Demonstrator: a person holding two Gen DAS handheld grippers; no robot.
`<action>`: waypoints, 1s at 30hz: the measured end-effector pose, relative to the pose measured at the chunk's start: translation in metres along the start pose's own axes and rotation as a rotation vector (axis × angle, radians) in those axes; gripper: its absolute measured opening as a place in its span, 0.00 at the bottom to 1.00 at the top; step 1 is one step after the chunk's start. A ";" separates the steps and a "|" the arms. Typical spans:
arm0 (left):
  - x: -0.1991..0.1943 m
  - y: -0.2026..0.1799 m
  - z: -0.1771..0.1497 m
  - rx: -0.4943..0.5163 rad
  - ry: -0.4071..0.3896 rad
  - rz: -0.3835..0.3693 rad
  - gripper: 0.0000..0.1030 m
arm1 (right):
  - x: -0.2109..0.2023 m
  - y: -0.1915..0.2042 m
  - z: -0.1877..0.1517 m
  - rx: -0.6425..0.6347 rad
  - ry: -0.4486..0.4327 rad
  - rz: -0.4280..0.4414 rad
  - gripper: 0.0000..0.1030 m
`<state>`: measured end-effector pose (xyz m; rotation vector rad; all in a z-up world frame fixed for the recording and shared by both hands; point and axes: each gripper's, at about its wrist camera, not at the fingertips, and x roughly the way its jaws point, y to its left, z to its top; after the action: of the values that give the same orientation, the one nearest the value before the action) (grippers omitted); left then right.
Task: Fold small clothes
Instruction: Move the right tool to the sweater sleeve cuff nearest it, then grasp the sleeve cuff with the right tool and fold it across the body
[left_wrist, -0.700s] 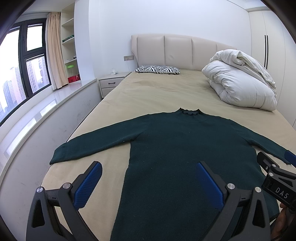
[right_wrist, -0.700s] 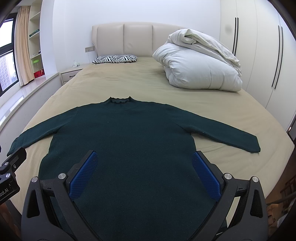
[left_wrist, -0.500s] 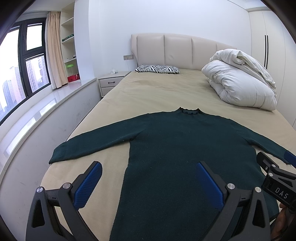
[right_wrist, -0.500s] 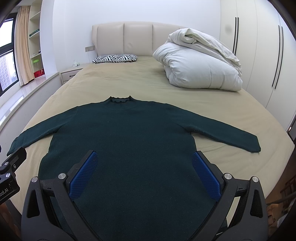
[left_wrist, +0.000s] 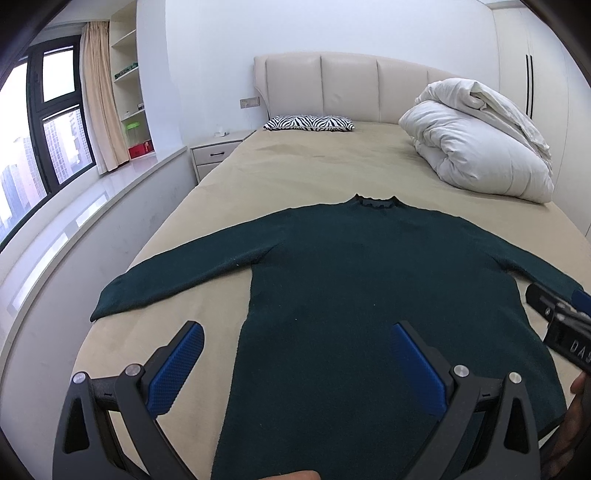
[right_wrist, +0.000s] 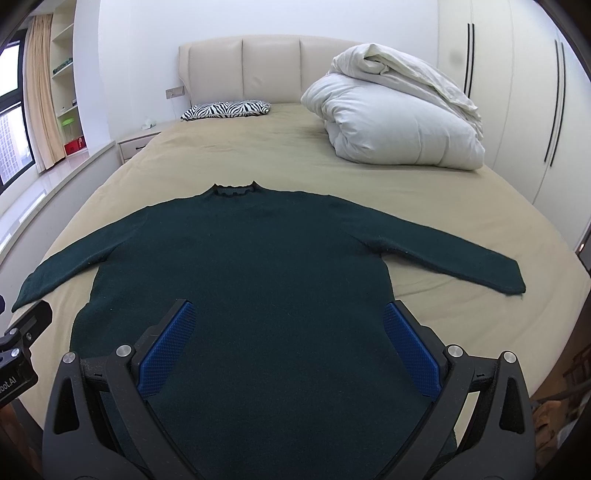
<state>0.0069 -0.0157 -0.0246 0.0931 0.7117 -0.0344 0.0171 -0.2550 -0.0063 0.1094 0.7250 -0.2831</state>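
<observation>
With both claws, left (left_wrist: 295, 363) and right (right_wrist: 286, 343), spread empty above the flat sweater (right_wrist: 258, 266), I should pinch each sleeve cuff cleanly.

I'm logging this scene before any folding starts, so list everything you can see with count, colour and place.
sweater: one, dark green, flat on the bed's near half, sleeves spread
bed: one, tan sheet, beige headboard
duvet: one, white, bundled at the far right
pillow: one, zebra print, by the headboard
nightstand: one, pale, left of the bed
shelves: white, left corner
curtain: one, beige, by the window
wardrobe: white, right wall
left gripper: black, blue pads, open above the hem
right gripper: same, open
</observation>
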 end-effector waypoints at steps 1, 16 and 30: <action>0.001 -0.003 -0.003 0.019 -0.006 0.011 1.00 | 0.004 -0.006 0.001 0.012 0.005 0.003 1.00; 0.037 -0.058 -0.008 0.330 -0.128 0.261 1.00 | 0.110 -0.377 -0.057 0.976 0.065 0.077 0.86; 0.086 -0.031 0.011 0.120 0.026 0.141 1.00 | 0.193 -0.505 -0.056 1.185 0.025 0.122 0.29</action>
<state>0.0769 -0.0476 -0.0750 0.2588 0.7275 0.0586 -0.0284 -0.7688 -0.1773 1.2767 0.4901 -0.5658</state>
